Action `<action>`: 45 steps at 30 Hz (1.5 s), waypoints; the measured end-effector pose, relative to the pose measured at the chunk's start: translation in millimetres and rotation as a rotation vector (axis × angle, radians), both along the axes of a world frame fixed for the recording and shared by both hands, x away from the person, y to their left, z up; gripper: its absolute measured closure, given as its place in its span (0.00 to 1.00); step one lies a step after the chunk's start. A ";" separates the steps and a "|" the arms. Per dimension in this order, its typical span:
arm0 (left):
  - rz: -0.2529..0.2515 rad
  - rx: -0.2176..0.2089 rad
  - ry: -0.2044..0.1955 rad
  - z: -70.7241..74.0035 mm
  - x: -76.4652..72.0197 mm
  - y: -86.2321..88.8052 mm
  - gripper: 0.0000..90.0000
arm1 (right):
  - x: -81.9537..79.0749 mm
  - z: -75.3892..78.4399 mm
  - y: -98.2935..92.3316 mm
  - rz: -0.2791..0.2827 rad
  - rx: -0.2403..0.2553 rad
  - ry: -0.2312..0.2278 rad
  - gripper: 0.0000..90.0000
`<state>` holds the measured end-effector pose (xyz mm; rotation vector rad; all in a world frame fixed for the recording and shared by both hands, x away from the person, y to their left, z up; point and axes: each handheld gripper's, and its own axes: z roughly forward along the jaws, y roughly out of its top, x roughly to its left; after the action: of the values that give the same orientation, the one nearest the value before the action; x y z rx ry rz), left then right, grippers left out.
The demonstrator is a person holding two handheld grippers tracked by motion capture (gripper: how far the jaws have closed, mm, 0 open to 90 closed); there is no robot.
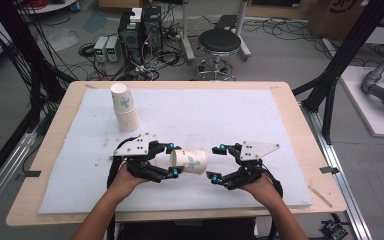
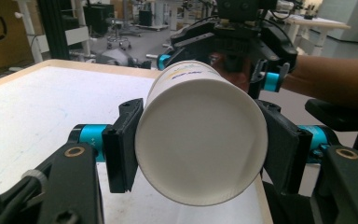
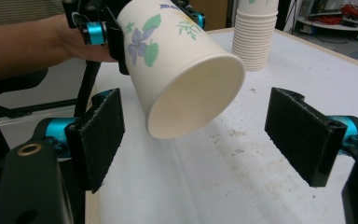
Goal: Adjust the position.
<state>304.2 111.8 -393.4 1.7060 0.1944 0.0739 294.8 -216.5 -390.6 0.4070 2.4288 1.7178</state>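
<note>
The left tool point(image 1: 172, 160) holds the paper cup point(image 1: 189, 161) sideways, mouth pointing at the wide-open right tool point(image 1: 215, 161) just right of it.

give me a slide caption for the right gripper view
Left gripper holds a flowered paper cup sideways, mouth toward the open right gripper, cup stack behind.

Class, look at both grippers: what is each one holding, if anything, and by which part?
The left gripper holds a flowered paper cup on its side, clamped across the body near its base. The right gripper is open, holding nothing.
</note>
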 end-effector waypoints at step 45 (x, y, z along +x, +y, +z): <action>-0.091 -0.085 0.005 1.0 -5.0 -10.2 0.41 | 8.6 -14.1 5.3 0.170 0.169 0.110 0.34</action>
<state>299.2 101.6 -392.3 1.6281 0.1213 -0.0064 303.3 -211.2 -404.7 0.3296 2.4657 2.0316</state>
